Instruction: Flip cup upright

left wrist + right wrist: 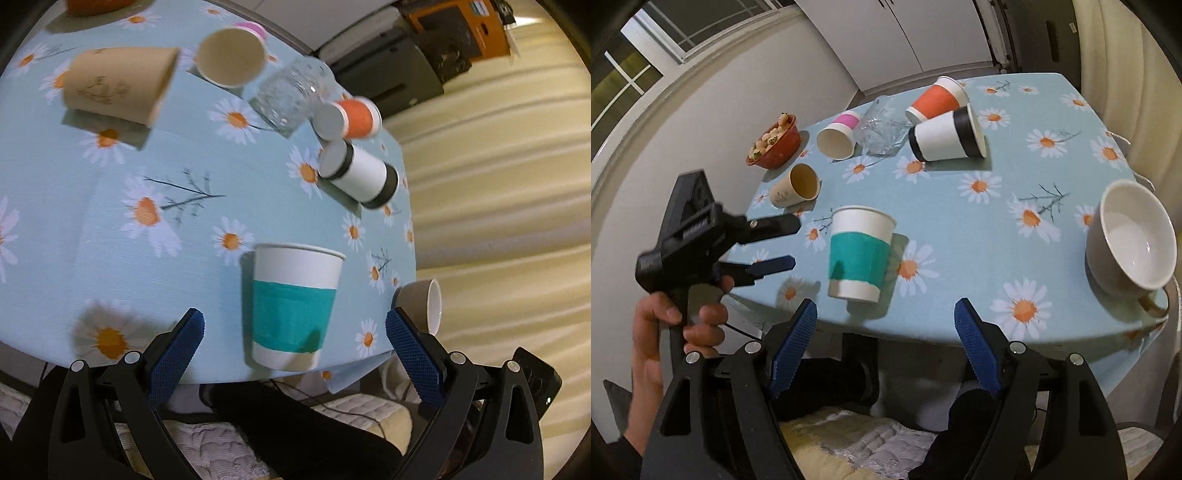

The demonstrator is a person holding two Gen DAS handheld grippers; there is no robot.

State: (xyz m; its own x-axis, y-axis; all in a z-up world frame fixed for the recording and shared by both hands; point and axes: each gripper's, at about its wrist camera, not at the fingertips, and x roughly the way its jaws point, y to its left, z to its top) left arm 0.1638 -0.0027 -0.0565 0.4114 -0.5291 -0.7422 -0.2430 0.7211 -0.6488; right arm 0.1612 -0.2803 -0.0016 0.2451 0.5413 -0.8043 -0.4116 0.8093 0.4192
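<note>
A white paper cup with a teal band (291, 306) stands upright near the table's front edge; it also shows in the right wrist view (858, 254). My left gripper (293, 339) is open, its blue pads on either side of the cup and short of it, touching nothing. It appears at the left of the right wrist view (792, 242), held by a hand, open, left of the cup. My right gripper (886, 325) is open and empty, at the table's front edge below the cup.
Lying on their sides on the daisy tablecloth (960, 236): a brown cup (796, 186), a pink-banded cup (838, 134), a glass (881, 127), an orange cup (936, 99), a black-banded cup (947, 136). A grey mug (1130, 240) lies tilted at right. A red bowl (774, 142) stands far left.
</note>
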